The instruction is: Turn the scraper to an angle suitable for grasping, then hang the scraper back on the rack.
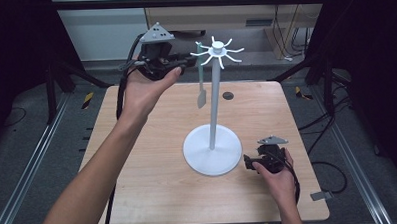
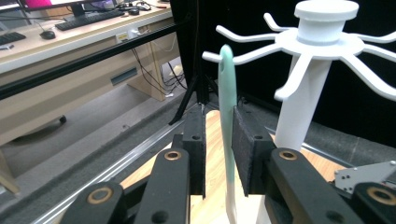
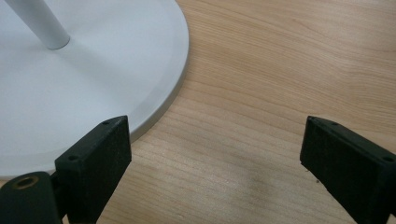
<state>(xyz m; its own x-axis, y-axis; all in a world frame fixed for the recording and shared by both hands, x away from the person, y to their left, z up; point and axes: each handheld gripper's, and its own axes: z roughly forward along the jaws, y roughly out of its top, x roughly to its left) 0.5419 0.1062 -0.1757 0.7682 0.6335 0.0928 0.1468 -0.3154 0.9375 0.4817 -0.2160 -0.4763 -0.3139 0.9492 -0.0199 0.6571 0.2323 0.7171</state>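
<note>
A pale green spatula (image 2: 227, 121) hangs upright beside the white hook stand (image 1: 213, 101), its top with a hole sitting at one of the stand's curved arms (image 2: 243, 55); whether it is hooked on that arm or only touching it cannot be told. In the high view the spatula (image 1: 201, 77) hangs down with its blade above the wooden table (image 1: 154, 178), clear of the surface.

The left gripper (image 2: 218, 140) is raised at the spatula's handle, which runs between the two black jaws. The right-hand jaw touches the handle, while a small gap shows on the other side, so a firm grasp cannot be confirmed.

The right gripper (image 3: 212, 154) sits low just beside the stand's round base (image 3: 93, 93), jaws spread wide with only bare tabletop between them.
</note>
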